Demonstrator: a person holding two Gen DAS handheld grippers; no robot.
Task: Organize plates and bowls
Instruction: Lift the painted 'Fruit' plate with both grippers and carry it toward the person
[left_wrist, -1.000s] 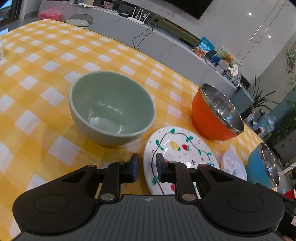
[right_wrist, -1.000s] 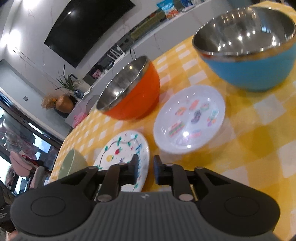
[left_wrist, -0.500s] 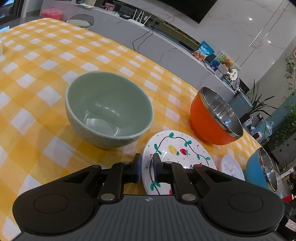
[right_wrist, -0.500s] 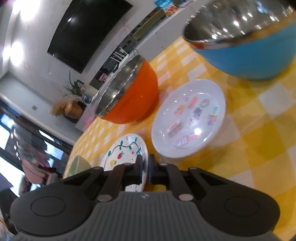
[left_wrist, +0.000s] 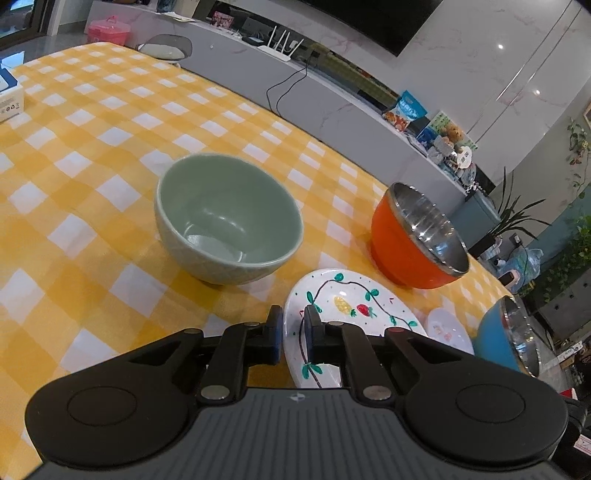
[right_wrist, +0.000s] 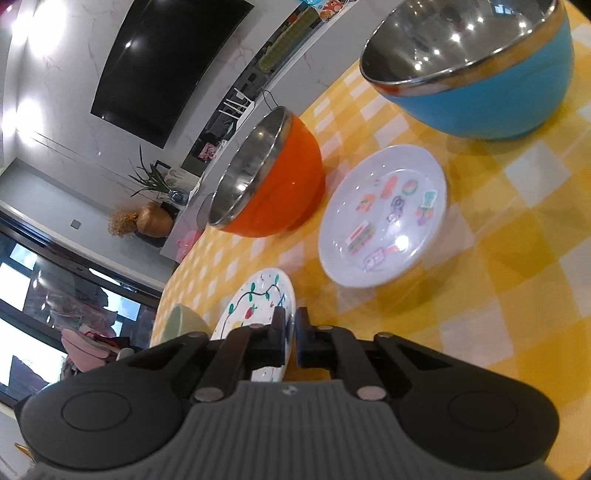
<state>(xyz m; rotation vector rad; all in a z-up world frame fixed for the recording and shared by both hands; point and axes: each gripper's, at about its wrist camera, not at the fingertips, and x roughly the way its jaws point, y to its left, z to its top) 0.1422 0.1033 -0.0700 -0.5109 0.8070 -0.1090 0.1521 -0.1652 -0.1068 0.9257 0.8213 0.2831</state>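
Observation:
A fruit-and-vine painted plate (left_wrist: 354, 314) lies on the yellow checked cloth; my left gripper (left_wrist: 293, 330) straddles its near-left rim with narrow jaws, and whether the pads press it I cannot tell. A pale green bowl (left_wrist: 227, 218) stands beyond on the left, an orange steel-lined bowl (left_wrist: 413, 236) on the right. In the right wrist view my right gripper (right_wrist: 291, 336) is shut and empty, held over the cloth beside the painted plate (right_wrist: 258, 306). A small white sticker plate (right_wrist: 384, 218), the orange bowl (right_wrist: 269, 177) and a blue bowl (right_wrist: 476, 70) stand beyond.
The blue bowl (left_wrist: 506, 339) and small plate (left_wrist: 448, 330) sit at the table's right edge in the left view. A white box (left_wrist: 9, 96) lies at the far left. A grey counter (left_wrist: 332, 99) with snacks runs behind the table.
Both grippers' jaws have narrowed. The left gripper has drawn back and up a little, the bowls now look farther. The right gripper has tilted and moved nearer the painted plate.

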